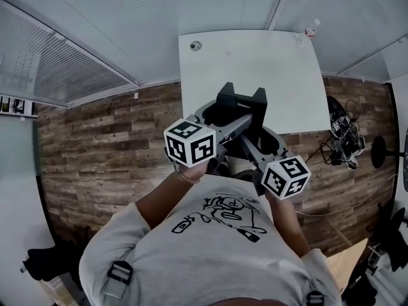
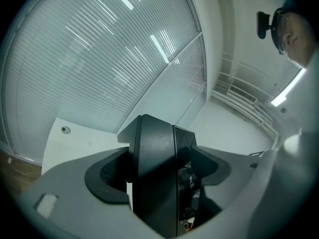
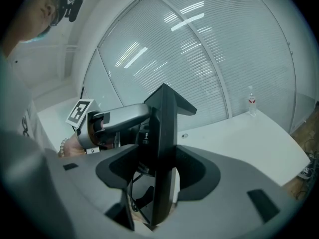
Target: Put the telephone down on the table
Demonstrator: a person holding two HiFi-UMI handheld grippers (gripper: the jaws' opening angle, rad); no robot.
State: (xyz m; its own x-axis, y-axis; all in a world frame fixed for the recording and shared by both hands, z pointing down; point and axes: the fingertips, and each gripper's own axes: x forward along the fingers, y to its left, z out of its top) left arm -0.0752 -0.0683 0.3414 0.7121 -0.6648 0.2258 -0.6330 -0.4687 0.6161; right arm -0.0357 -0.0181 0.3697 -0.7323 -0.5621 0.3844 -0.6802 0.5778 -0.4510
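No telephone shows in any view. I hold both grippers close to my chest, over the near edge of the white table (image 1: 255, 69). The left gripper (image 2: 173, 138) has its two black jaws pressed flat together with nothing between them. The right gripper (image 3: 163, 108) is also shut and empty, its jaws forming one thin black blade. In the head view the left marker cube (image 1: 190, 142) and the right marker cube (image 1: 285, 177) sit above my shirt, and the two bodies appear to cross. The left gripper's silver body (image 3: 117, 117) reaches in behind the right jaws.
A small water bottle (image 1: 310, 29) (image 3: 251, 101) stands at the table's far right corner. A small round fitting (image 1: 195, 45) (image 2: 65, 129) sits at its far left. Frosted glass walls lie beyond. Cables and gear (image 1: 343, 139) lie on the wood floor to the right.
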